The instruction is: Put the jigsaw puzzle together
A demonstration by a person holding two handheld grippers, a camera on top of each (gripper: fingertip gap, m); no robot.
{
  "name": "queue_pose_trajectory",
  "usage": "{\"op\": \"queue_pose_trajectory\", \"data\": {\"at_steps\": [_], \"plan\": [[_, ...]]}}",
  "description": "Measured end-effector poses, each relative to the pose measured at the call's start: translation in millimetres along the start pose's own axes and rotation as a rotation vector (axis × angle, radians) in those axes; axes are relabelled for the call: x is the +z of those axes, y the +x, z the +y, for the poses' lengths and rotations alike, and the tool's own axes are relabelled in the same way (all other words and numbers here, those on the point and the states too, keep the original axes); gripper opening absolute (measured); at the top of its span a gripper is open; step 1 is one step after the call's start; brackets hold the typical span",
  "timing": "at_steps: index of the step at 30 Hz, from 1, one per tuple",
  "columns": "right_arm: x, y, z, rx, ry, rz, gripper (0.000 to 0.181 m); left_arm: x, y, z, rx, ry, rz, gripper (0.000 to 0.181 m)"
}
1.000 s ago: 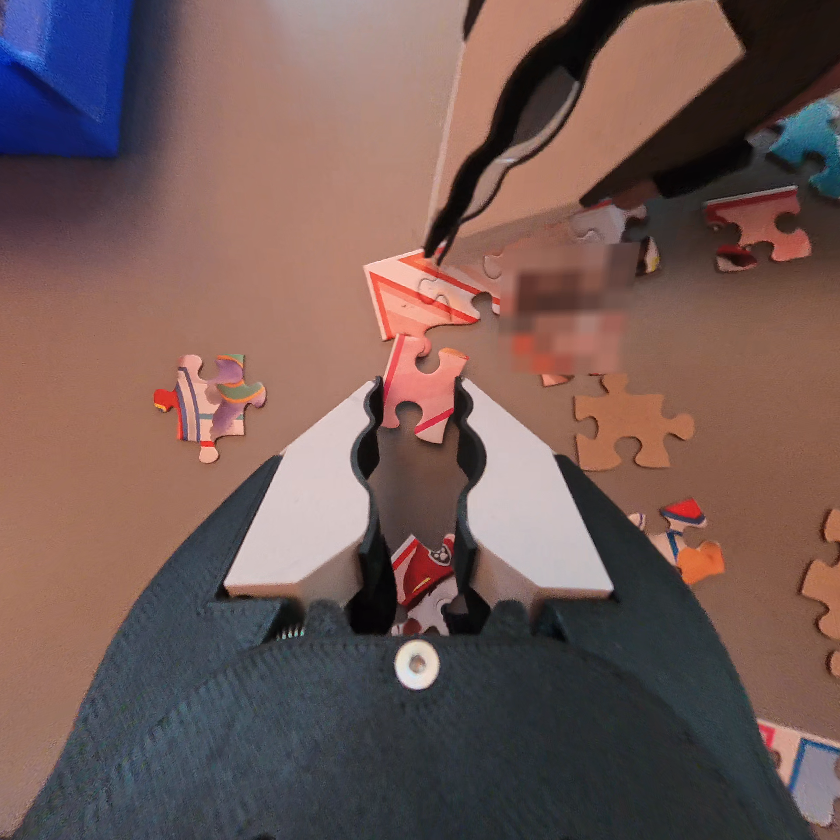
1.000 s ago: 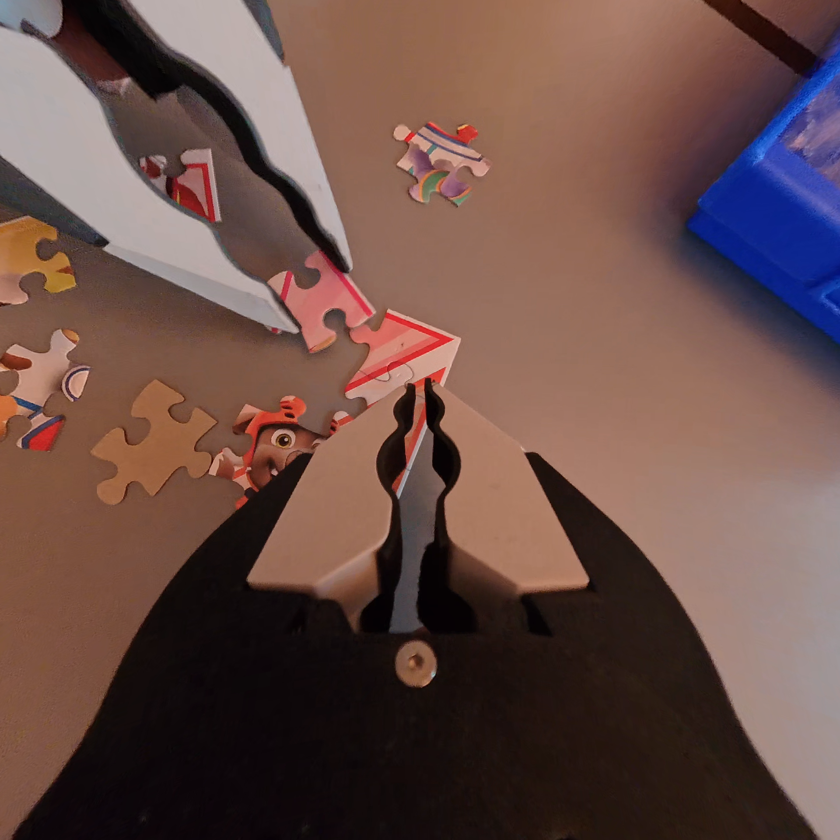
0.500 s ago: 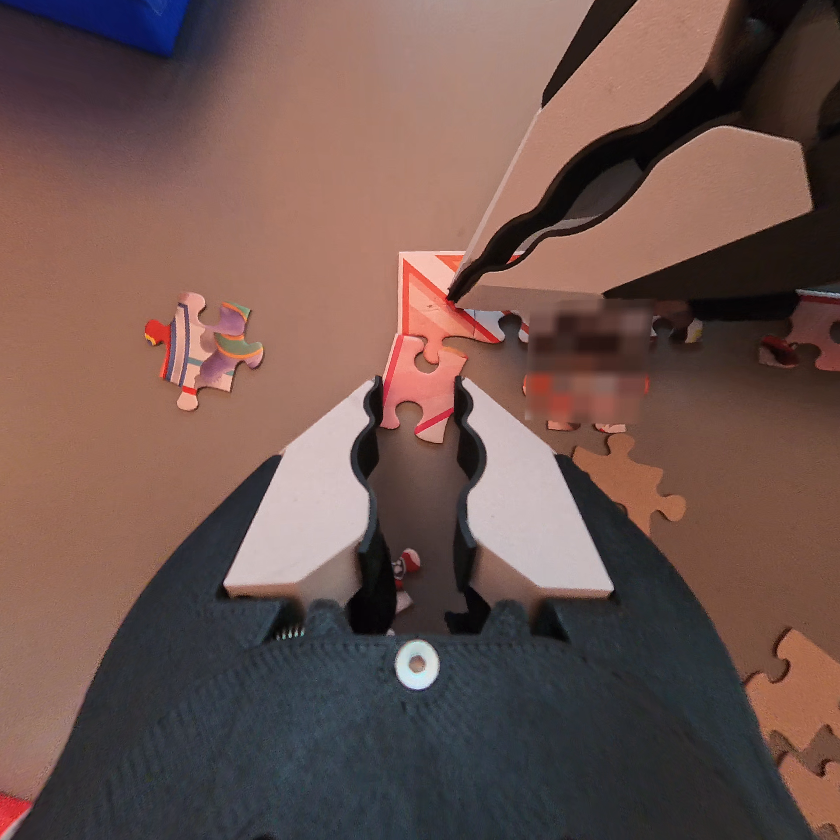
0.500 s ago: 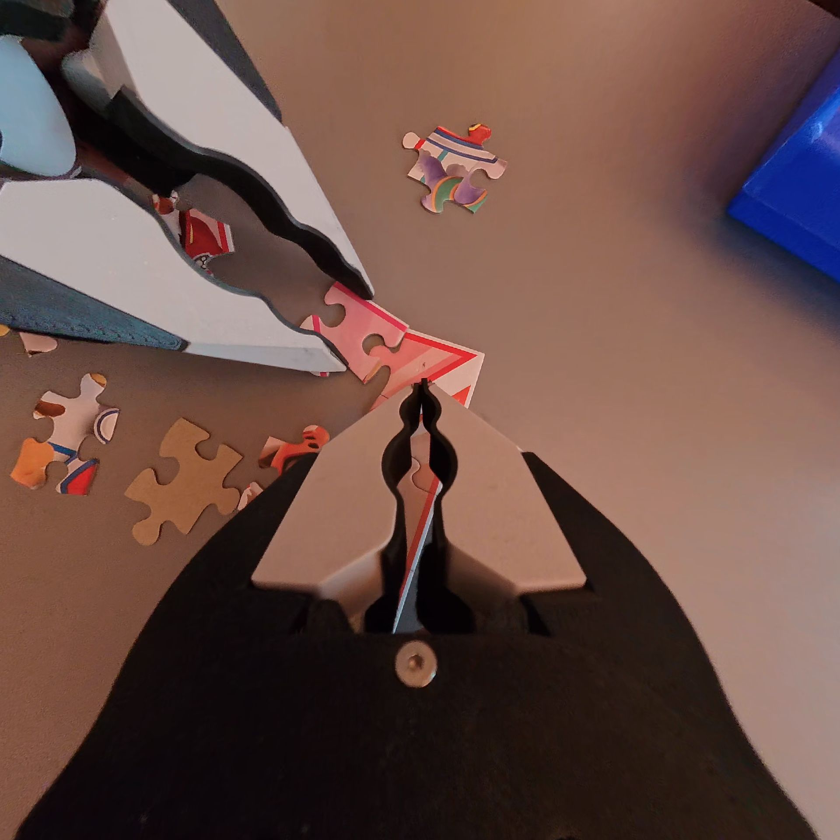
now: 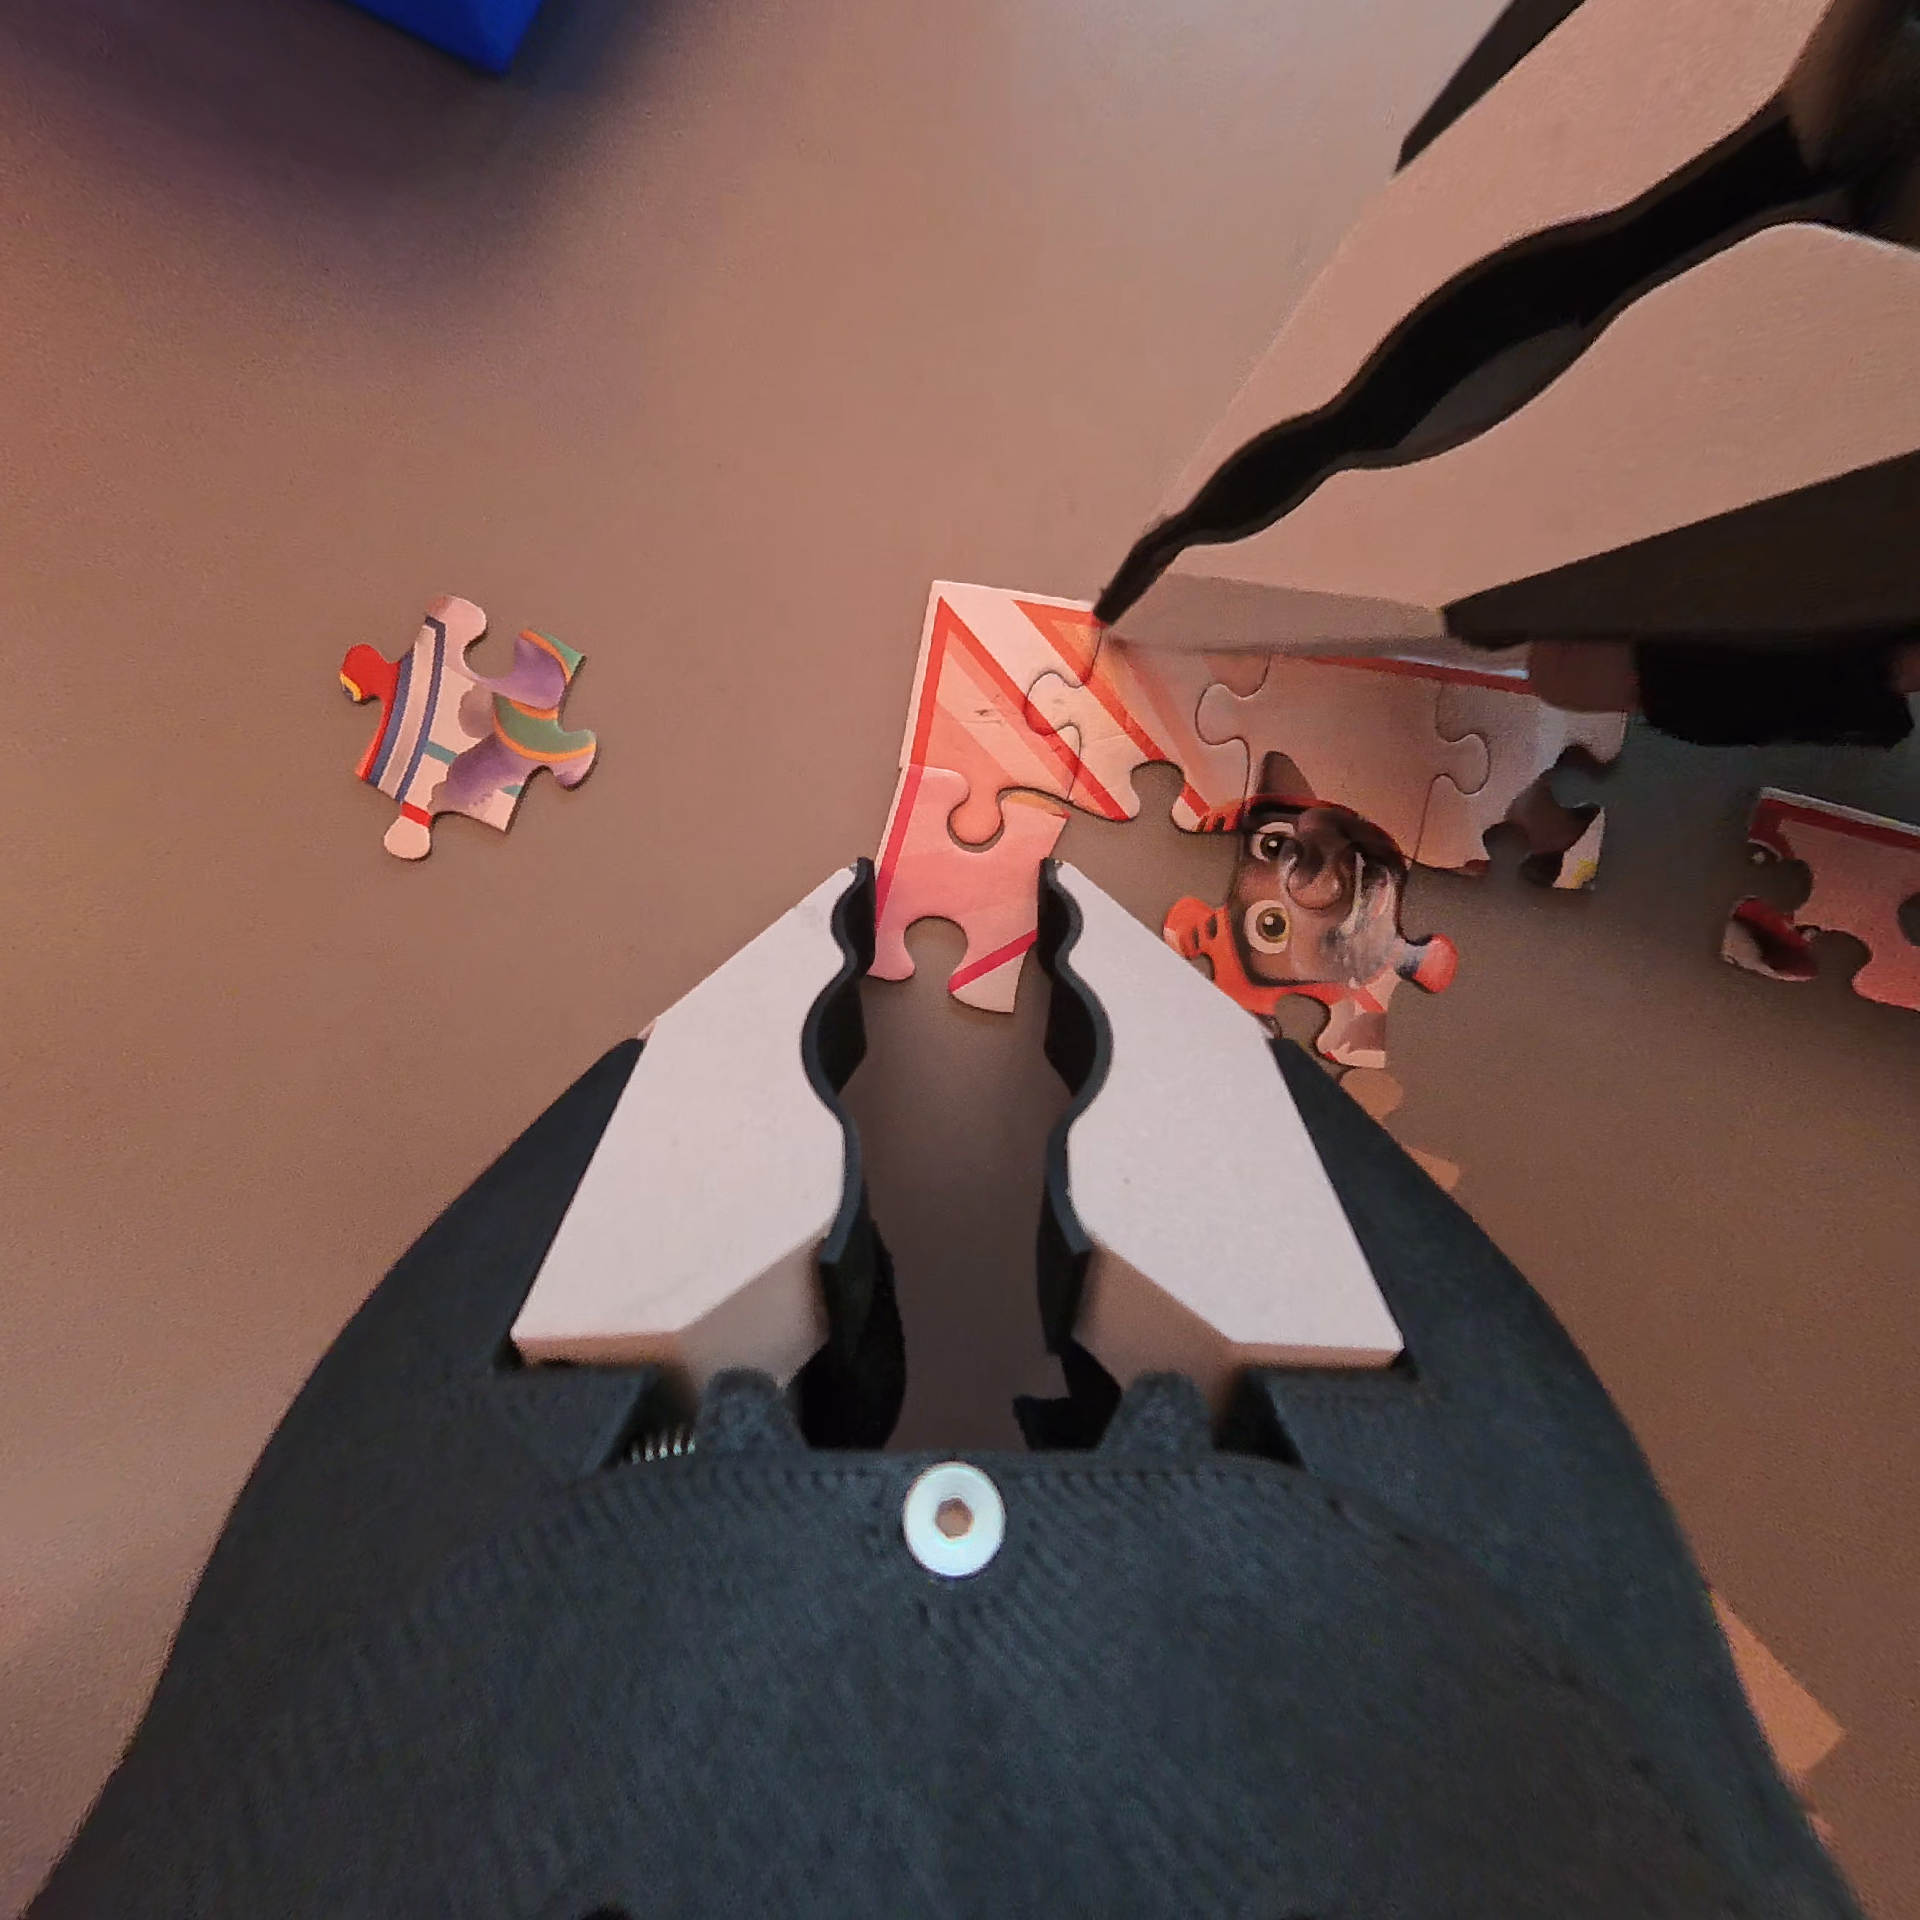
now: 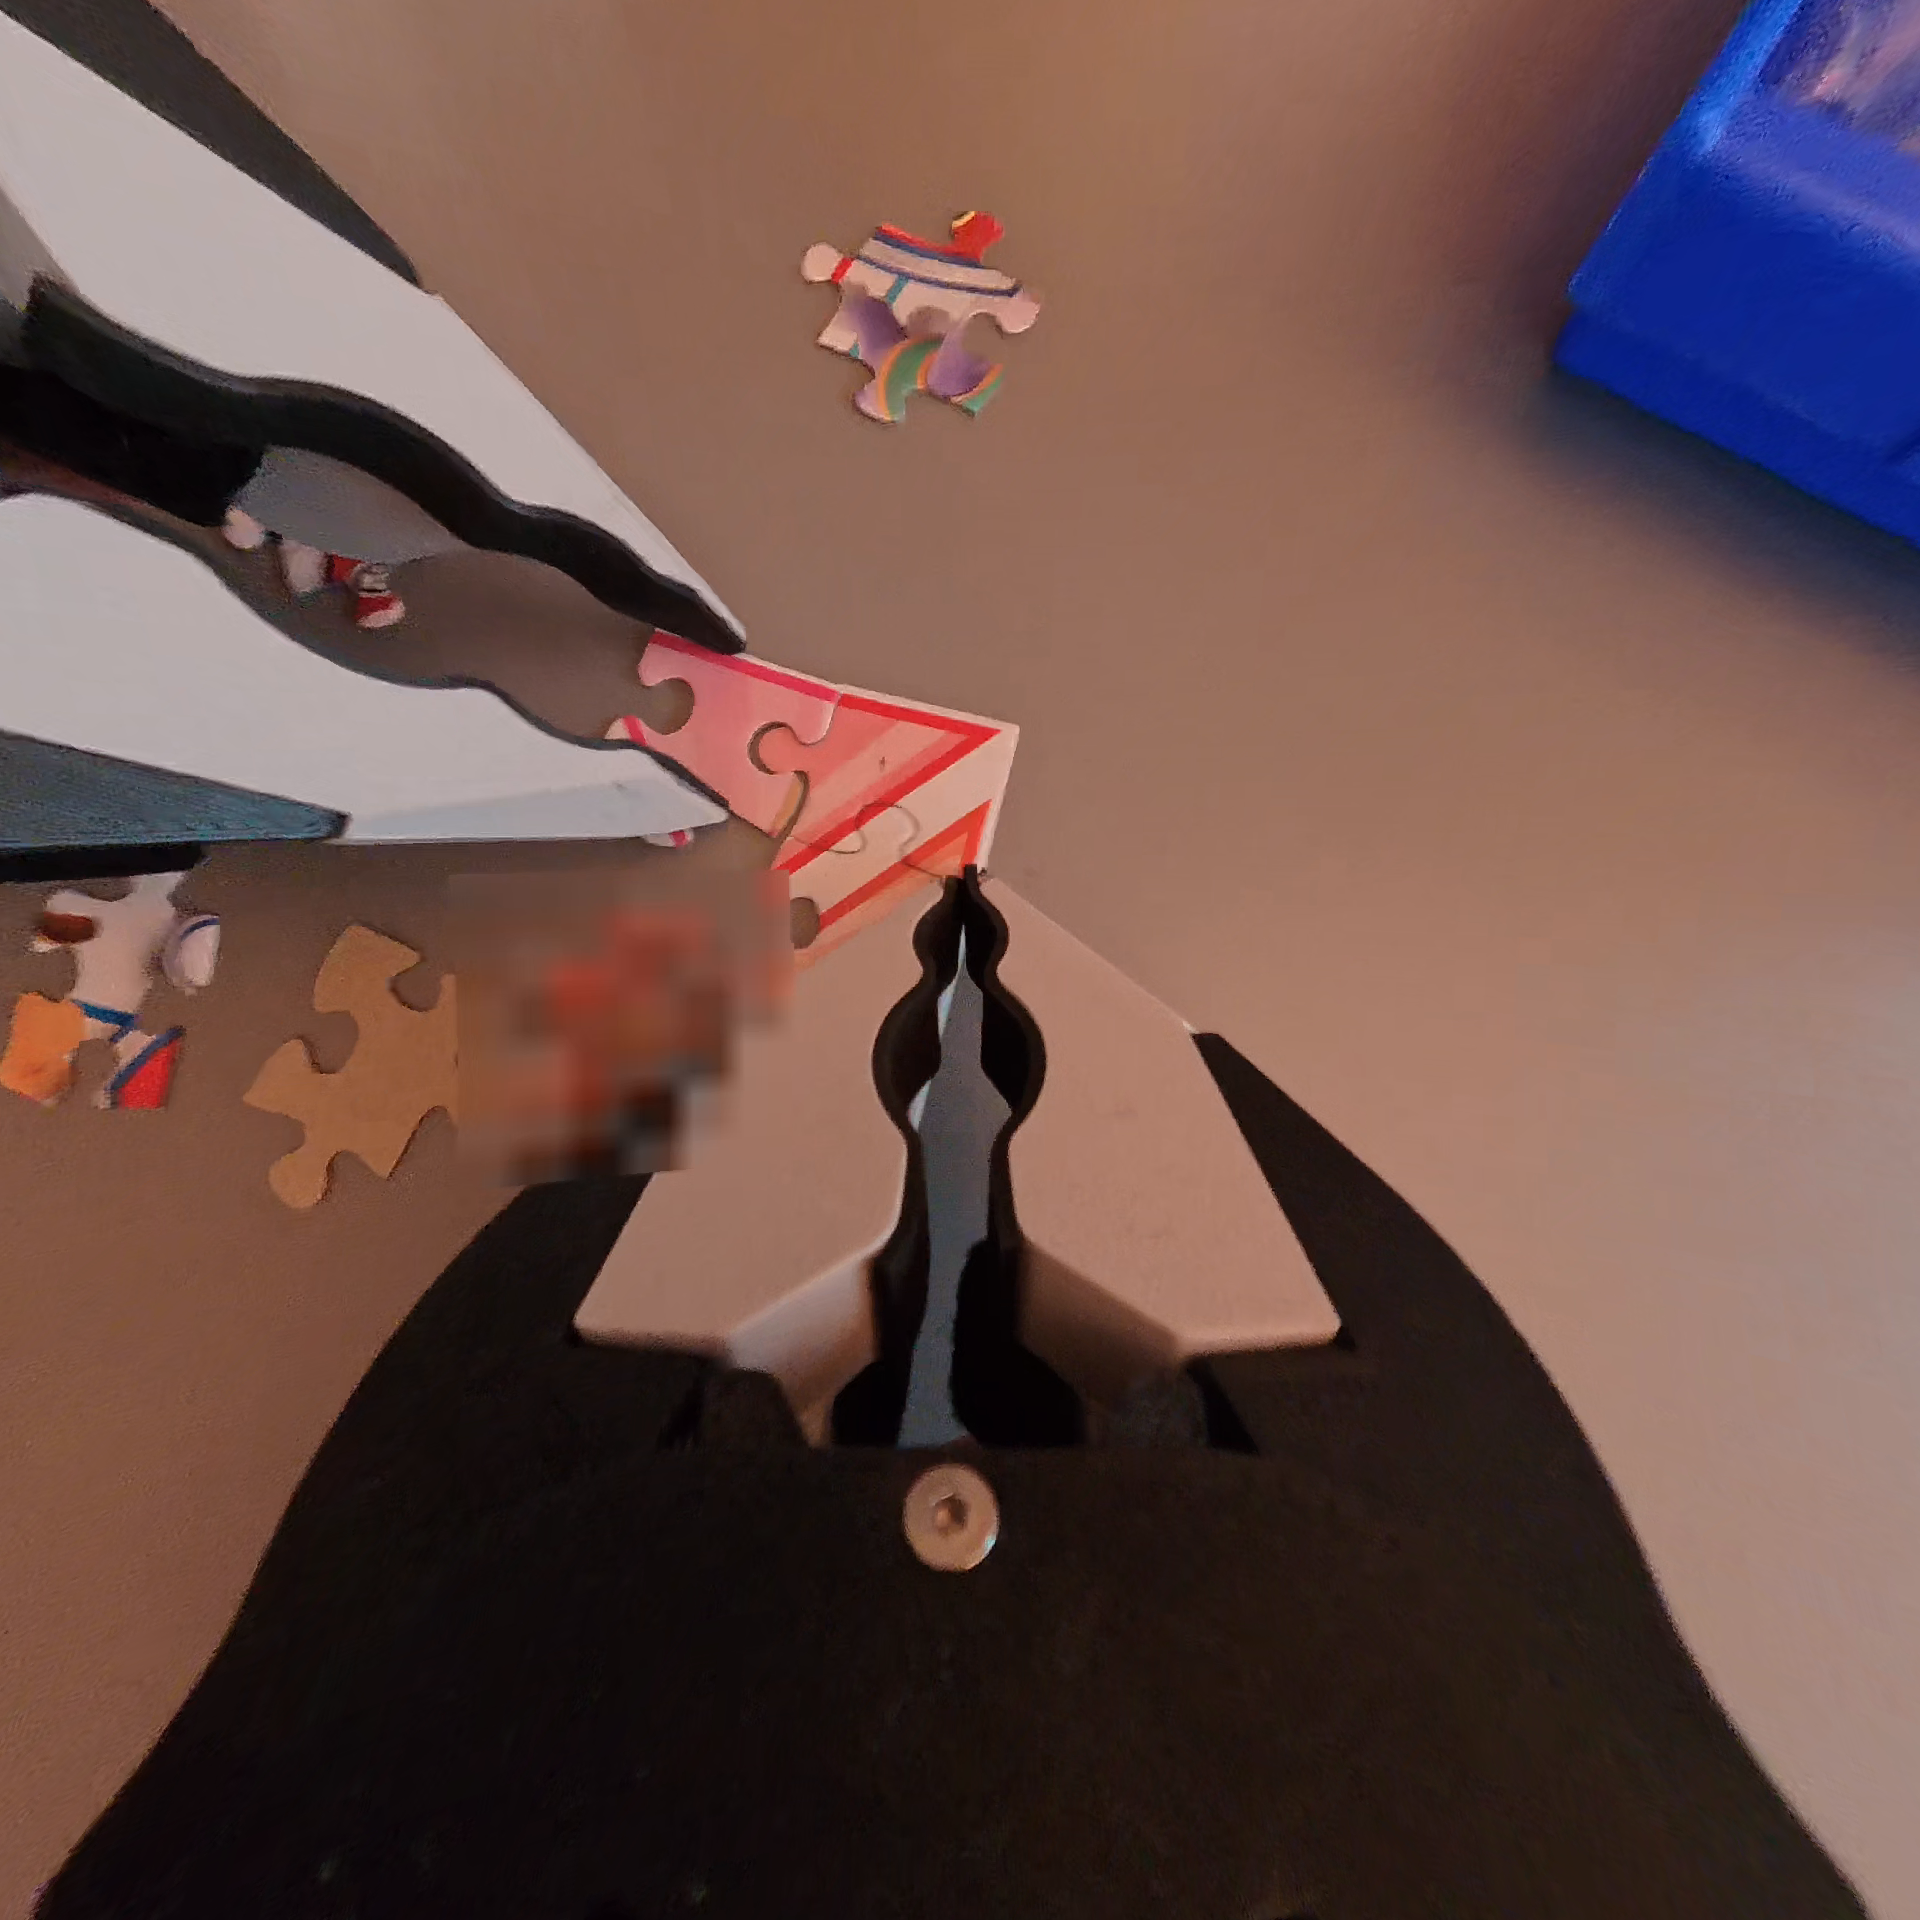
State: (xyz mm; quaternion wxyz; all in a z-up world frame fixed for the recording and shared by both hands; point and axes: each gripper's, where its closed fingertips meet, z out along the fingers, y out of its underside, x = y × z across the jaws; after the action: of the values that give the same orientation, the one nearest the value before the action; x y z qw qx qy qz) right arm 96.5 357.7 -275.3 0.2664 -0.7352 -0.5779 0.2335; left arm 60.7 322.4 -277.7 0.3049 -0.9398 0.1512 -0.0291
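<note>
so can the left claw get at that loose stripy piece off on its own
Probably yes: the left claw is open, and the stripy piece lies alone on bare table to its left, nothing between them.

You have two hand-held grippers, left (image 5: pixel 951 883) and right (image 6: pixel 968 883), one joined cluster of puzzle pieces (image 5: pixel 997 707), one loose striped piece (image 5: pixel 470 727), one face-down brown piece (image 6: pixel 358 1065), one blue box (image 6: pixel 1766 281), one bench (image 5: pixel 675 364).

Left gripper (image 5: pixel 948 883) jaws parted, right gripper (image 6: pixel 966 883) jaws closed
</note>
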Motion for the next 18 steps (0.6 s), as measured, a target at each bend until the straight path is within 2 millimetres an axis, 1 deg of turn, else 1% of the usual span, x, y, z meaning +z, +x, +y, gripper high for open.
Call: {"op": "queue_pose_trajectory", "data": {"at_steps": [7,10,12,14,16,18], "plan": [[4.7,-19.9,-4.3,-0.008,-0.003,-0.054,0.0,1.1,-2.4,-1.0,-0.015,-0.018,-0.016,0.03],[8.0,-31.7,-7.4,-0.015,0.006,-0.097,0.0,1.5,-3.4,-1.4,-0.009,-0.034,-0.002,0.03],[7.3,-26.8,-9.1,-0.012,0.01,-0.078,0.0,2.2,-5.0,-2.1,-0.005,-0.048,0.005,0.03],[3.9,-22.2,-16.1,-0.019,0.048,-0.069,0.0,2.3,-5.6,-2.2,-0.011,-0.05,0.007,0.03],[6.1,-23.0,-18.6,-0.056,0.046,-0.074,0.0,2.5,-5.7,-2.3,-0.019,-0.034,-0.003,0.03],[11.5,-28.1,-20.4,-0.114,0.026,-0.075,0.0,2.4,-5.8,-2.3,-0.043,-0.016,-0.006,0.031]]}}
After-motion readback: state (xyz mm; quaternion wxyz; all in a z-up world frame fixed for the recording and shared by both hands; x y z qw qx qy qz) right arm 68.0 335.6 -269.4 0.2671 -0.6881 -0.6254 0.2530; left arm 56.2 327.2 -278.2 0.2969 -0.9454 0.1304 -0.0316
